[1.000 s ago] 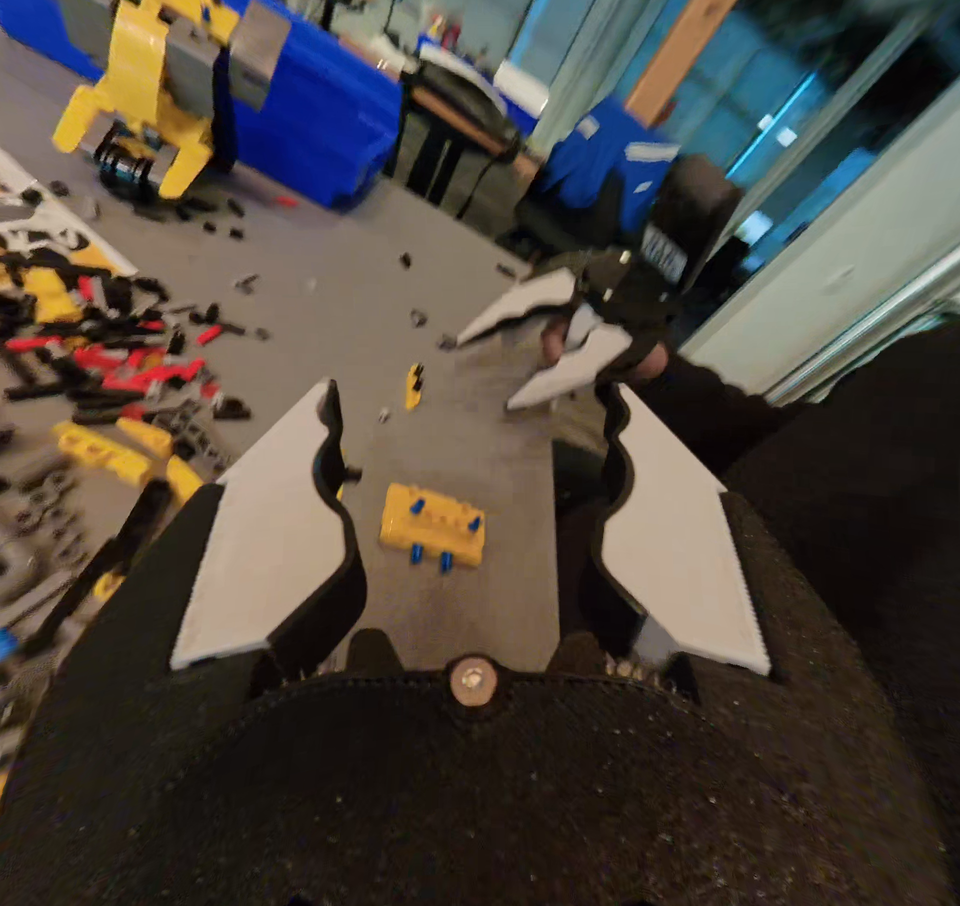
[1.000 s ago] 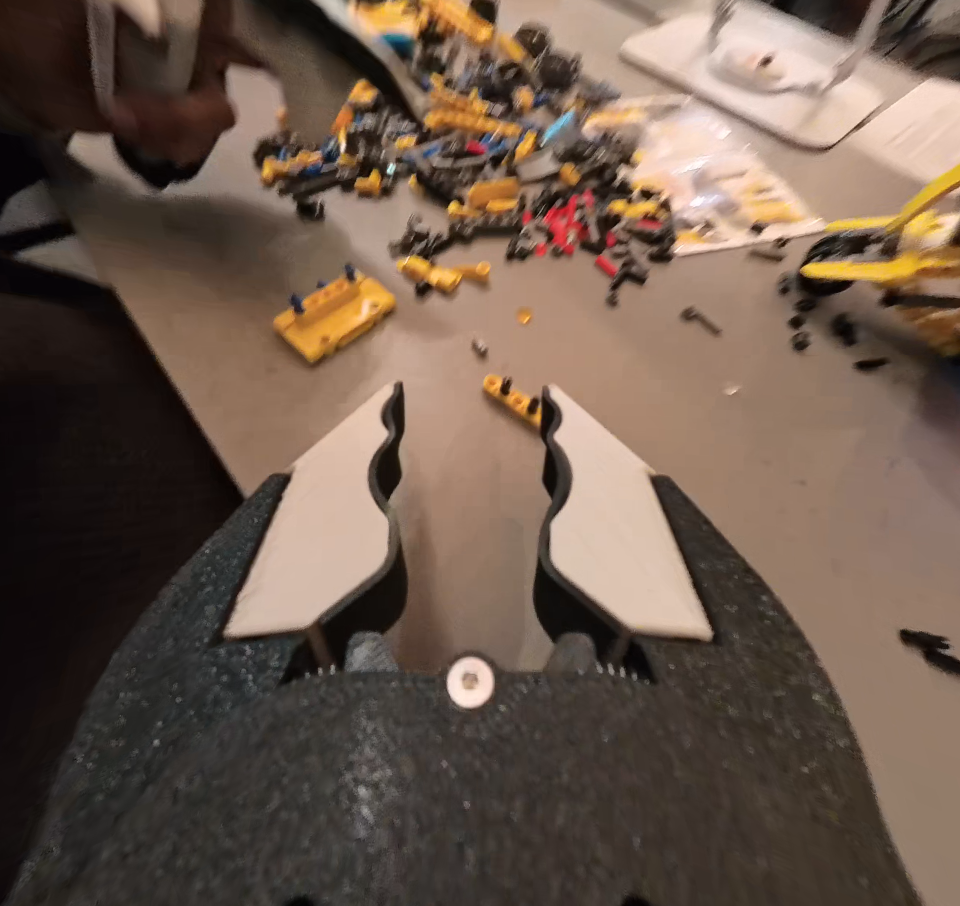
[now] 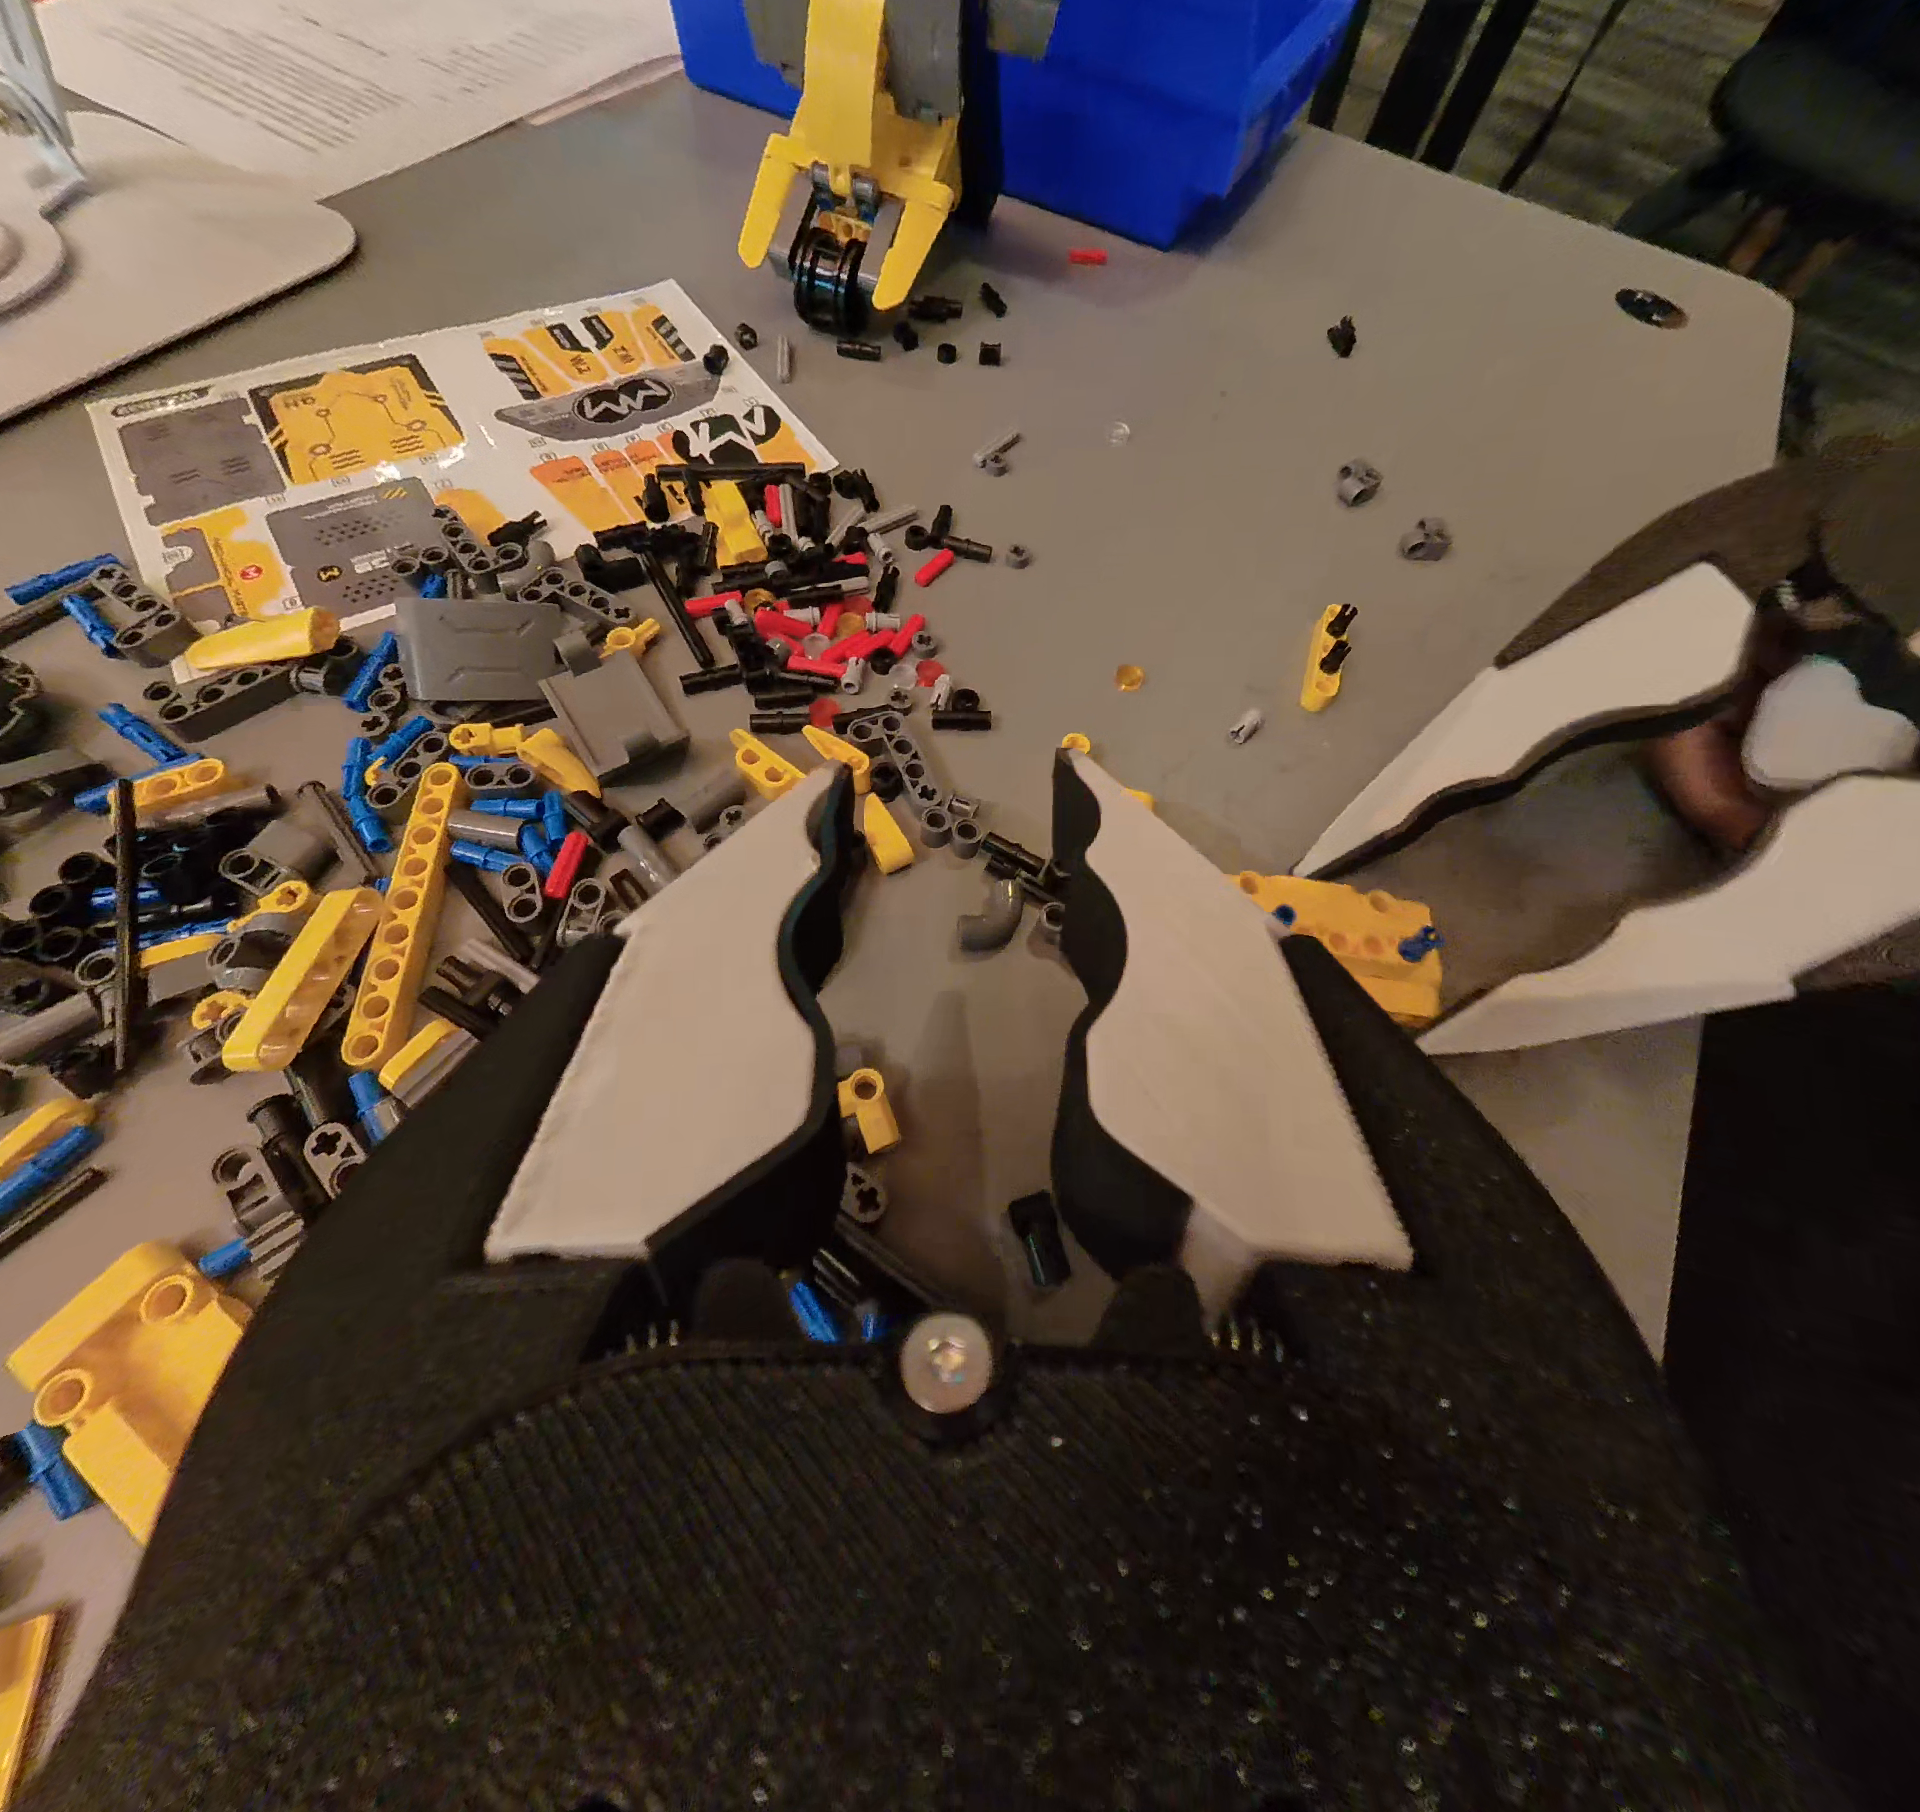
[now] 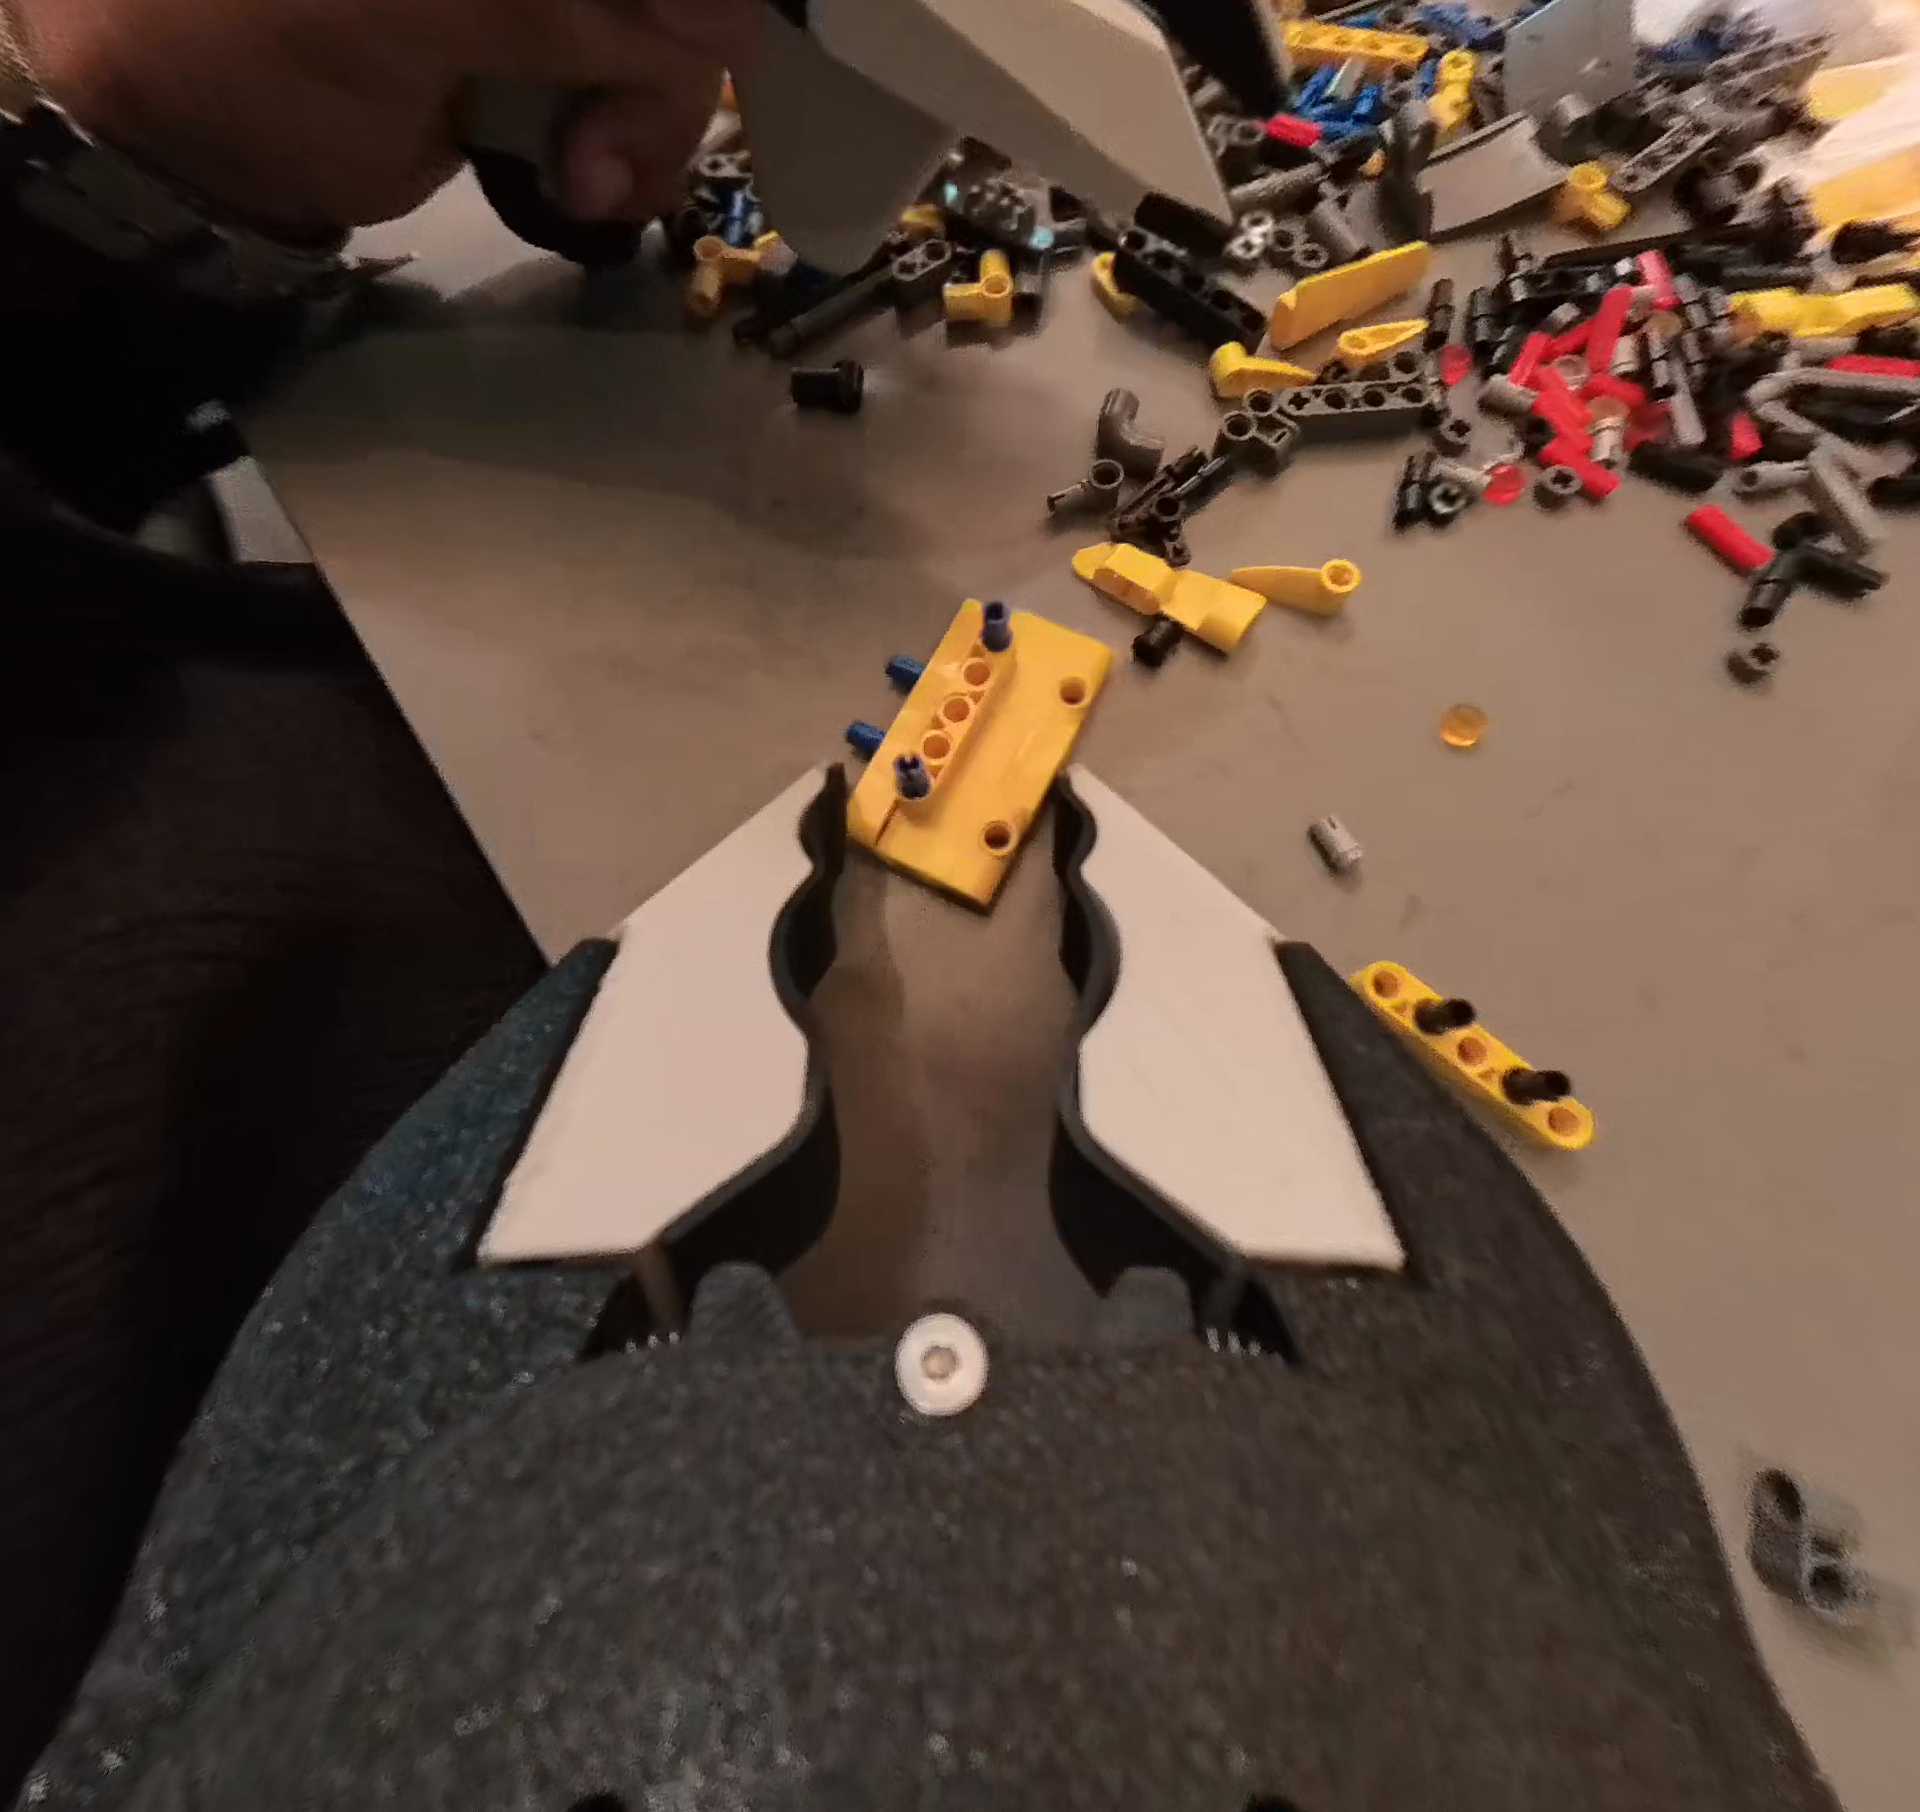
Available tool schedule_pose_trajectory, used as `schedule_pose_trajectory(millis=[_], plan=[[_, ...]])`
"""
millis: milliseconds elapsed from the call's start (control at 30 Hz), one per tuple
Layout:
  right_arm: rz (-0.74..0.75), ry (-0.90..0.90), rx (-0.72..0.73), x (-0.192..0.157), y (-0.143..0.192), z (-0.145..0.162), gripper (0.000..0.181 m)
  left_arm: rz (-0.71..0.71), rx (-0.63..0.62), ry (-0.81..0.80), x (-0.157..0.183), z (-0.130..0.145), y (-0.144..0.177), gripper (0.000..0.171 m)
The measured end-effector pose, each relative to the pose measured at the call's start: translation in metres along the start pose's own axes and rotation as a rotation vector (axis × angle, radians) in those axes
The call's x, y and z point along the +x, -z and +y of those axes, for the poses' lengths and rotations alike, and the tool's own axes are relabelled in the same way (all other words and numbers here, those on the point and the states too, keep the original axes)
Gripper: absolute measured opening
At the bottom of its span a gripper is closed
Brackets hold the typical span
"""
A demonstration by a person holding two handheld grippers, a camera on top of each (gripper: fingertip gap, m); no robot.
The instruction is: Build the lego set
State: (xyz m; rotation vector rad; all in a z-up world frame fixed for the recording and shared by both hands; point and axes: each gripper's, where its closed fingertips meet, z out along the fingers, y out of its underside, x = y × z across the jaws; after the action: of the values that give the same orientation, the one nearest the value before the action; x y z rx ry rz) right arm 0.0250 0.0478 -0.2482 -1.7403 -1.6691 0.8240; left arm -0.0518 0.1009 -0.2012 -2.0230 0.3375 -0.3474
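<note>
in the left wrist view the left claw (image 3: 951, 775) hung open and empty over the near edge of the loose-parts pile (image 3: 499, 827) on the table (image 3: 1455, 432), a small grey elbow piece (image 3: 987, 915) between its tips; a careless closing could have scattered neighbouring pieces. in the right wrist view the right claw (image 4: 943, 786), open, bracketed the near end of the yellow plate with blue pins (image 4: 977, 749), which might have skidded or had a pin knocked if squeezed off-centre.

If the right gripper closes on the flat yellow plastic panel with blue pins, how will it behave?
The flat yellow plastic panel with blue pins looks rigid and light, so it probably will not bend. It lies flat on the grey table, so rolling seems unlikely. It may slide or twist, since it sits skewed between the right hand-held gripper fingertips.
</note>
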Motion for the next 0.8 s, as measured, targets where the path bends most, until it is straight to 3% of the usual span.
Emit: schedule_pose_trajectory(millis=[133,300,433,500,600,800], plan=[[-0.227,0.006,-0.068,-0.005,0.012,0.007,0.031,0.024,0.002,-0.022,0.008,-0.004,-0.004,0.039],[-0.285,0.18,-0.064,0.003,0.017,0.008,0.032,0.07,-0.001,-0.015,0.019,-0.009,-0.012,0.039],[-0.333,0.175,-0.077,0.003,0.019,0.012,0.044,0.244,-0.096,0.03,0.045,0.0,-0.014,0.047],[-0.315,0.193,-0.074,0.005,0.022,0.014,0.054,0.216,-0.162,-0.022,0.045,0.011,-0.017,0.054],[-0.246,0.213,0.012,0.014,0.032,0.008,0.053,0.12,-0.244,-0.147,0.04,0.023,-0.023,0.062],[-0.067,0.129,0.271,0.045,0.069,-0.015,0.048,-0.005,-0.353,-0.299,0.031,0.04,-0.035,0.057]])
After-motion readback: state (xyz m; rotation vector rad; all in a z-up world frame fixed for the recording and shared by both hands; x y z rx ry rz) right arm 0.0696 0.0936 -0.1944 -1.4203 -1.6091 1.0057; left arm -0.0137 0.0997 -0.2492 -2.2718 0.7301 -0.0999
